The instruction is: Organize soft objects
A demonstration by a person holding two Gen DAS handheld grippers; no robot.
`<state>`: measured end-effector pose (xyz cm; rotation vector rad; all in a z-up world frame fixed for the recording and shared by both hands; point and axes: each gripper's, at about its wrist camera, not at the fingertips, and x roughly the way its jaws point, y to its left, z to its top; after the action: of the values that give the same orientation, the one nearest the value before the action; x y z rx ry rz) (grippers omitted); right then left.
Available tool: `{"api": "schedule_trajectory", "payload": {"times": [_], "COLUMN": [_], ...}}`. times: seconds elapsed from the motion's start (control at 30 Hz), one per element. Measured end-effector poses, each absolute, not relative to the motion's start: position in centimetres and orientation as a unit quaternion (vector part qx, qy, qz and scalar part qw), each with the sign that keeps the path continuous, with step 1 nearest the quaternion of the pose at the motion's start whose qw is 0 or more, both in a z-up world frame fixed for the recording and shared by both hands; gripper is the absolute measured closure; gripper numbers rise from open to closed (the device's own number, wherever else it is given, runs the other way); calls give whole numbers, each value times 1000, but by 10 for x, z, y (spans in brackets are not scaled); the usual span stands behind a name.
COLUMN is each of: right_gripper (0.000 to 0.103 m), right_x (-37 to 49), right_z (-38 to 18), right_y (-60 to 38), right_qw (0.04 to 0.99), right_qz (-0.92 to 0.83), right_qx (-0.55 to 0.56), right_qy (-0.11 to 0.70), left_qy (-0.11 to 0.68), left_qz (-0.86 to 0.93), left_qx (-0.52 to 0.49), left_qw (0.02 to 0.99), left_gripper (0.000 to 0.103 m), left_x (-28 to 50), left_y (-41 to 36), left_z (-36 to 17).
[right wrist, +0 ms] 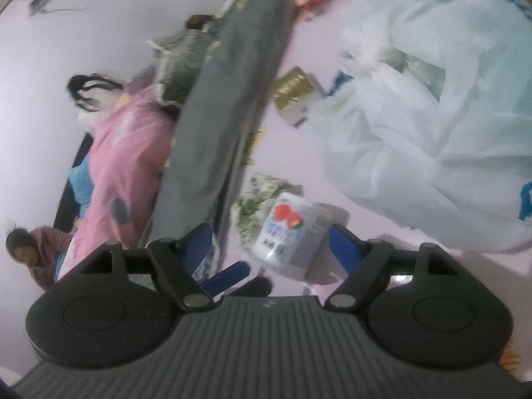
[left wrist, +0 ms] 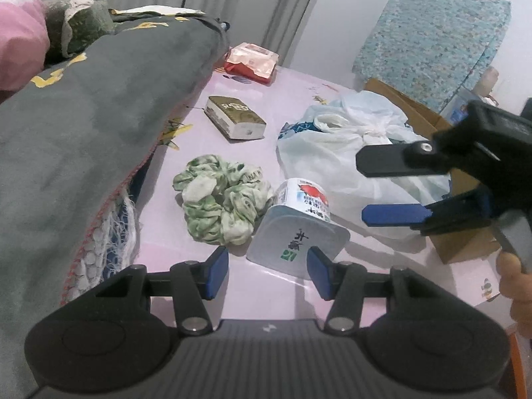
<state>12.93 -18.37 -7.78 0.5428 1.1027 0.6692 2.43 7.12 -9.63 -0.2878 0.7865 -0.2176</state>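
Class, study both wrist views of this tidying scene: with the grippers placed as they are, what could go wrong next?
1. The left gripper straddles the tipped white plastic yoghurt cup, not the green-and-white fabric scrunchie; closing may grab a non-soft item.
2. The cup lies on its side and could roll away.
3. The open right gripper hangs near the crumpled white plastic bag and might snag it.

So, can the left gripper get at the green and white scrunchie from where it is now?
Probably yes. The left gripper has open, empty jaws, and the scrunchie lies just ahead, slightly to its left, on bare pink tabletop. The tipped yogurt cup touches the scrunchie's right side and may get nudged.
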Motion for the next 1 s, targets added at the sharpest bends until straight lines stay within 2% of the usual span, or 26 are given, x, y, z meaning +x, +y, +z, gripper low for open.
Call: {"api": "schedule_trajectory", "payload": {"times": [0.1,0.37,0.53,0.7,0.87,1.0], "right_gripper": [27,56,57,60,72,74], "right_x": [125,126,129,135,137,134], "right_z": [-76,-75,-88,-107,-112,-104], "right_y": [-175,-141,-161,-168,-175,-180], "right_qw": [774,796,786,766,749,749], "right_qz": [330,345,338,340,338,342], "right_qx": [216,99,157,216,259,276], "right_qy": [496,487,493,501,508,496], "left_qy": [389,373,369,378,384,368], "left_qz": [-112,-97,-98,-102,-103,-110], "left_qx": [-149,-167,-129,-133,-139,-138], "left_qw": [902,908,915,910,907,913], "left_gripper": [50,50,49,48,48,49], "left_x": [28,32,34,39,39,32], "left_y": [68,66,61,55,53,53], "left_z": [-104,-109,-109,-109,-104,-91]}}
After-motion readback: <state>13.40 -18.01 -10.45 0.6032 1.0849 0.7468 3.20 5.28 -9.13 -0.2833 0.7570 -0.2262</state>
